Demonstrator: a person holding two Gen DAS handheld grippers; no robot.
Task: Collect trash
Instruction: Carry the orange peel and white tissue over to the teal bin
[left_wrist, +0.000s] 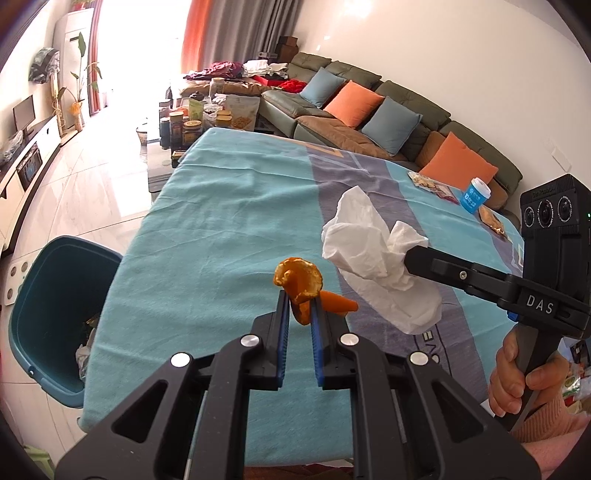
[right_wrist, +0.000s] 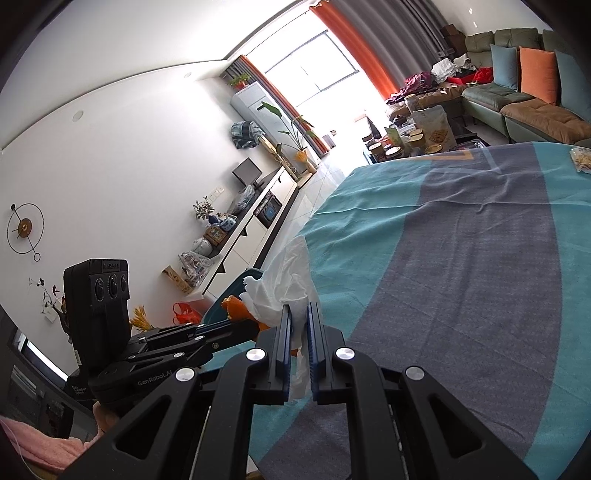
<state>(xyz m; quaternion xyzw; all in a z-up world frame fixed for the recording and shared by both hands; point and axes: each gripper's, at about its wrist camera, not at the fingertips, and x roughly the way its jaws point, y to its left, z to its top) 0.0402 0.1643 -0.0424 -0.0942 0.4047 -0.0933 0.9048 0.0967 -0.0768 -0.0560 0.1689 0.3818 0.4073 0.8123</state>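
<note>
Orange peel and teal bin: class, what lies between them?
Only bare teal tablecloth, seen in the left wrist view, separates the orange peel from the teal bin.

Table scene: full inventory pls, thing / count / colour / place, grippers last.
orange peel: 1, orange, clamped in left gripper above the table
tissue: 1, white, crumpled, clamped in right gripper
trash bin: 1, teal, on floor at table's left edge, some trash inside
tablecloth: 1, teal with grey band, covers table
paper cup: 1, blue and white, far right of table
snack wrappers: a few, mixed colours, near the cup
sofa cushions: 5 visible, blue and orange, on green sofa
left gripper: shut on peel
right gripper: shut on tissue
</note>
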